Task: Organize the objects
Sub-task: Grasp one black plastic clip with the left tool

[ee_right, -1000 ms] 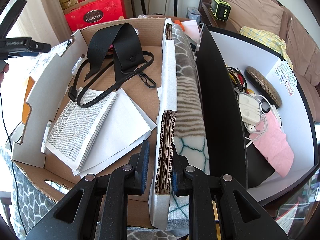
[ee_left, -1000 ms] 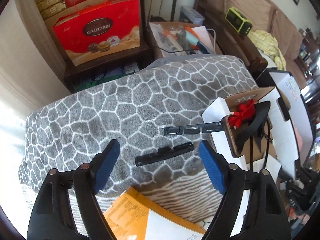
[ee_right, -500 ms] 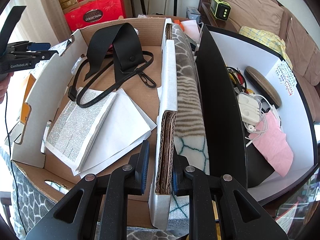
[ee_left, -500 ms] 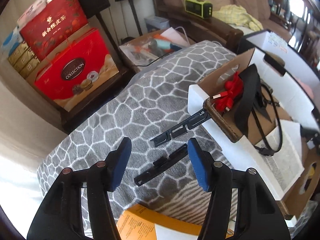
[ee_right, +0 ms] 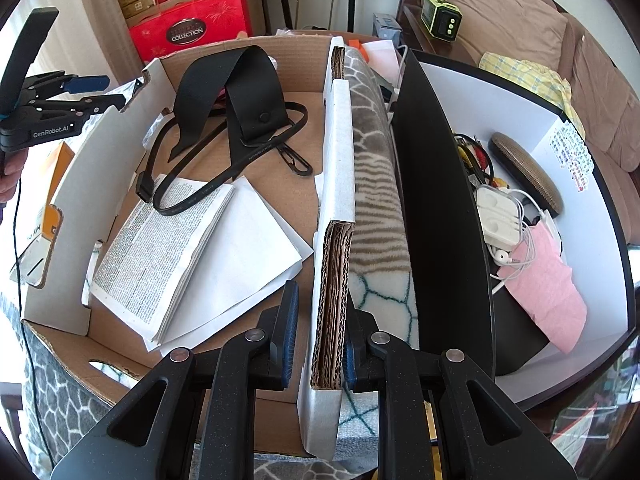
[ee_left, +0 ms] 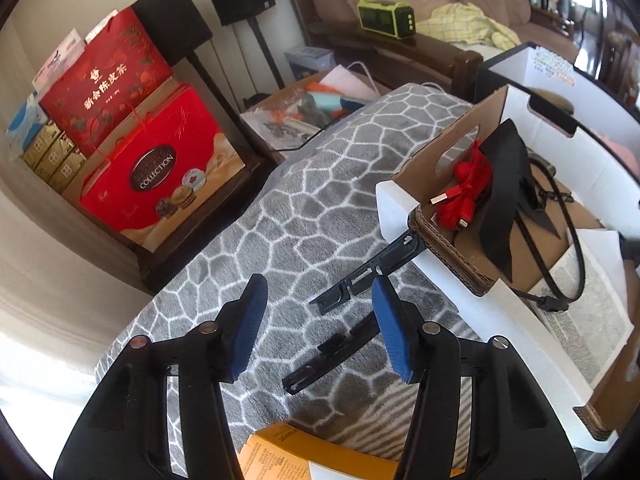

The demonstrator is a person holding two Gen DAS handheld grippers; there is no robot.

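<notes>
Two black plastic strips lie on the grey patterned blanket (ee_left: 248, 232): a near strip (ee_left: 332, 354) and a far strip (ee_left: 366, 274) whose end touches the cardboard box (ee_left: 452, 244). My left gripper (ee_left: 318, 322) is open, above them, the near strip below its right finger. It also shows in the right wrist view (ee_right: 86, 82). The box holds a red cable (ee_left: 466, 192), black straps (ee_right: 240, 100) and papers (ee_right: 172, 248). My right gripper (ee_right: 318, 338) is shut on the cardboard box wall (ee_right: 334, 272).
A white bin (ee_right: 576, 184) on the right holds earphones, chargers, a pink cloth and an oval case. An orange packet (ee_left: 288, 458) lies under my left gripper. Red gift boxes (ee_left: 160, 168) and speakers stand behind the blanket.
My left gripper has swung right and lifted its view, so the strips and box sit closer to its fingers. The right gripper has kept its grip on the box wall.
</notes>
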